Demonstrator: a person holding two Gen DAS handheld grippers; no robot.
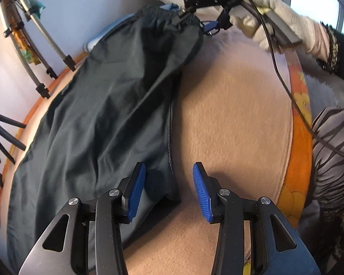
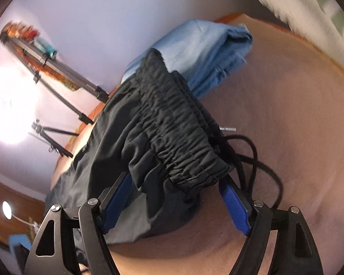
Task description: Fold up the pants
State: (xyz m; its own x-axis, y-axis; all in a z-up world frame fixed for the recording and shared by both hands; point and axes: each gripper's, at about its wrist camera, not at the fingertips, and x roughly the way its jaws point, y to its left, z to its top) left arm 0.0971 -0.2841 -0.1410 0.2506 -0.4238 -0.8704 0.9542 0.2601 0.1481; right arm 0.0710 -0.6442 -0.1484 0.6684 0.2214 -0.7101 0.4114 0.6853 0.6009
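Observation:
Dark pants lie lengthwise on a tan blanket, legs toward me, waistband at the far end. My left gripper is open just above the leg hem, its left pad over the cloth. In the right wrist view the elastic waistband sits between the wide-open blue pads of my right gripper, with the black drawstring trailing right. The right gripper also shows in the left wrist view at the waistband, held by a gloved hand.
A folded light blue garment lies on the blanket beyond the waistband. Tripod legs stand at the left by the wall. An orange bed edge and striped fabric run along the right.

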